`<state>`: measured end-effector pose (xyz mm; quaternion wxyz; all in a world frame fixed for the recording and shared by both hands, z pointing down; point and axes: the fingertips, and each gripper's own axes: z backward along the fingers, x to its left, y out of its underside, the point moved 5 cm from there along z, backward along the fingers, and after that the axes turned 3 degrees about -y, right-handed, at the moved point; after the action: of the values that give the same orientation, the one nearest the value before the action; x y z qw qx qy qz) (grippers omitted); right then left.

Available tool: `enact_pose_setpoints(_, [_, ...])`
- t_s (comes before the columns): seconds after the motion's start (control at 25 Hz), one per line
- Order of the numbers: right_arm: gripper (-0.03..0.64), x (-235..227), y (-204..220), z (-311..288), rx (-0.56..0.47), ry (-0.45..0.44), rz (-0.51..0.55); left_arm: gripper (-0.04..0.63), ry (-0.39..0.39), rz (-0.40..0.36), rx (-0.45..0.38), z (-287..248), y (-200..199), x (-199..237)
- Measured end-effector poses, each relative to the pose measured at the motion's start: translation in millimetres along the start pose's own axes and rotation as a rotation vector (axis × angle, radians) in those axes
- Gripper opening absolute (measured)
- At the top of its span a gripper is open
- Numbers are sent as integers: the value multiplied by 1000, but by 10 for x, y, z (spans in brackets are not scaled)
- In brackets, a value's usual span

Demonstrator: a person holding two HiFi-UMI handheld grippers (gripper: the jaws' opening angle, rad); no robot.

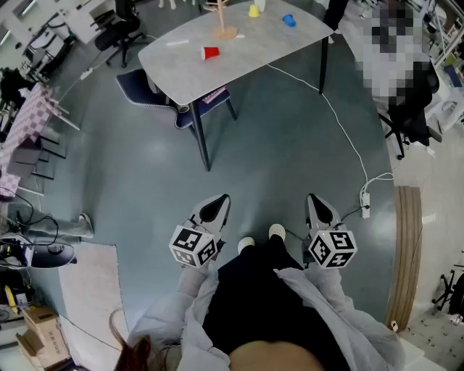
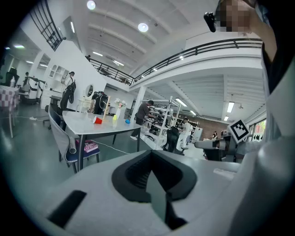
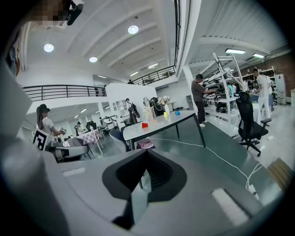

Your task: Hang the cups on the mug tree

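Left gripper (image 1: 215,209): jaws closed tip to tip, nothing between them. Held low in front of the person's body, pointing forward over the floor. Marker cube sits at its rear end.

Right gripper (image 1: 320,211): jaws likewise clenched together, empty. Held level with the left one, the two well apart, with the person's two white shoes (image 1: 261,238) between them on the grey-green floor (image 1: 275,159).

Neither gripper touches anything. Both point toward the table (image 1: 239,69), which stands well ahead of them.

On the table, cups all loose, none hung:
- red cup (image 1: 210,53) near the table's middle, apparently lying on its side;
- yellow cup (image 1: 254,11) toward the far edge;
- blue cup (image 1: 288,20) to the right of the yellow one;
- wooden mug tree (image 1: 223,25) between red and yellow, upright on its round base, pegs bare where visible (top cut off in the head view).

Surroundings: blue chair (image 1: 141,88) tucked at the table's left end. White cable (image 1: 341,123) runs from under the table across the floor to a power strip (image 1: 366,203) just right of the right gripper. Other people stand by shelves in the background of both gripper views.
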<state>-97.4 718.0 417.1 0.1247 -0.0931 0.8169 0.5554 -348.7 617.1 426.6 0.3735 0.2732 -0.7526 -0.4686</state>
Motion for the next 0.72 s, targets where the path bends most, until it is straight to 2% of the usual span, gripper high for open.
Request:
enact_pose_setpoints(0.12, [11,80,-69,12,-28,0,5,-2,3,6,-21,86,-70,-67])
enact_pose_setpoints(0.24, [11,194,-137,25,-61,-14,21,-2,38,-24,-29,107,-132,-160])
enact_pose_setpoints(0.52, [11,338,-72,20,-99,-25,22,-2,66,-33,-56,126,-148,-253])
enact_pose_setpoints(0.56, [81,358,-78,13,-106,-40,14,-2,69,-37,-55,142,-150,-267])
enact_pose_setpoints(0.6, [189,376,-89,8,-114,-50,7,-2,71,-38,-53,156,-148,-269])
enact_pose_setpoints(0.64, [253,383,-98,4,-124,-51,3,-2,71,-36,-49,163,-139,-257])
enact_pose_setpoints(0.72, [266,359,-95,0,-131,-29,7,-2,63,-25,-35,155,-107,-210])
